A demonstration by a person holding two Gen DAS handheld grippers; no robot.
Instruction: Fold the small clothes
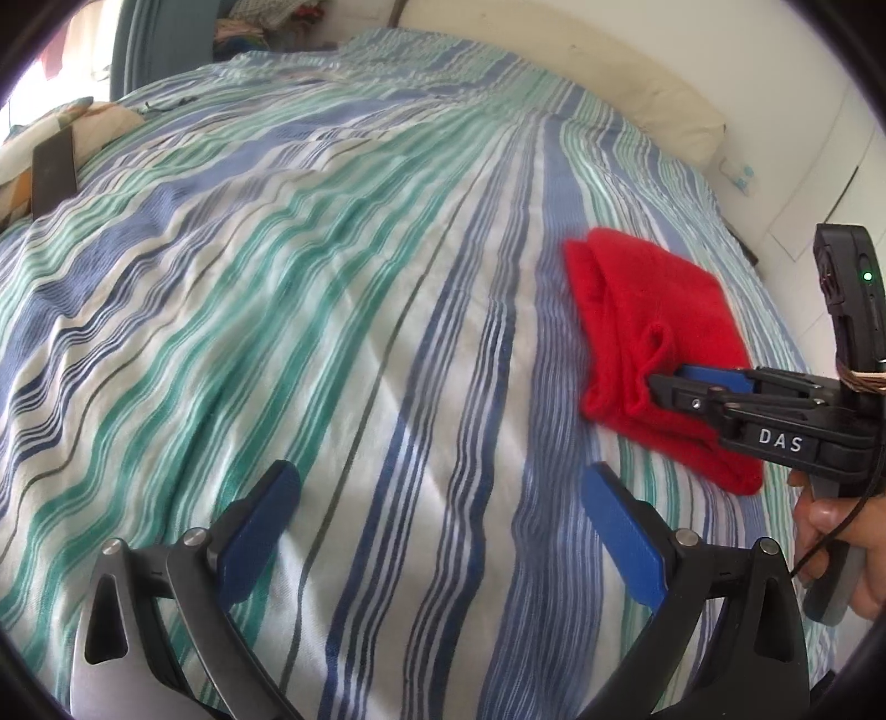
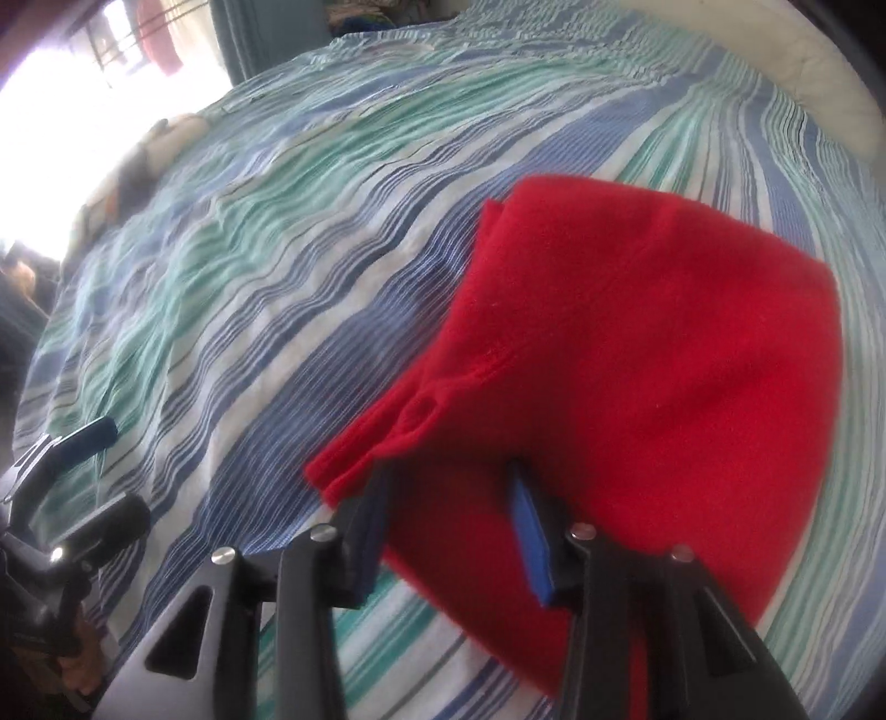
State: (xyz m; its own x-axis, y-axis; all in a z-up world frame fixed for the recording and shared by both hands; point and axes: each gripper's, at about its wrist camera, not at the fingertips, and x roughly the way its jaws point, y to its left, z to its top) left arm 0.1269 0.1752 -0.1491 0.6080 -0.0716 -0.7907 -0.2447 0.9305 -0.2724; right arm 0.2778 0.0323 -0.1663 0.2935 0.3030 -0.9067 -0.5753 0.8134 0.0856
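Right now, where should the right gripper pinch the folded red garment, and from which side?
Probably the near-left edge of the red garment, where the stacked layers end beside the small fabric loop. Come from the near side, tilted downward, as the right gripper already sits there, jaws straddling that edge. The left gripper is open over the bedsheet.

right gripper (image 2: 451, 487) fingertips: sinking into the folds of the red garment (image 2: 653, 354) at 6 o'clock in the right wrist view, so whether the pads are pressing cloth is staying unclear.
red garment: its 5 o'clock corner is hiding behind the gripper's frame.
left gripper (image 2: 105, 465): showing only partly at 9 o'clock, blurred, running off the edge.
hand (image 1: 847, 531): being cut off at 4 o'clock in the left wrist view.
clutter (image 1: 255, 27): sitting at 11 o'clock, too small to identify.
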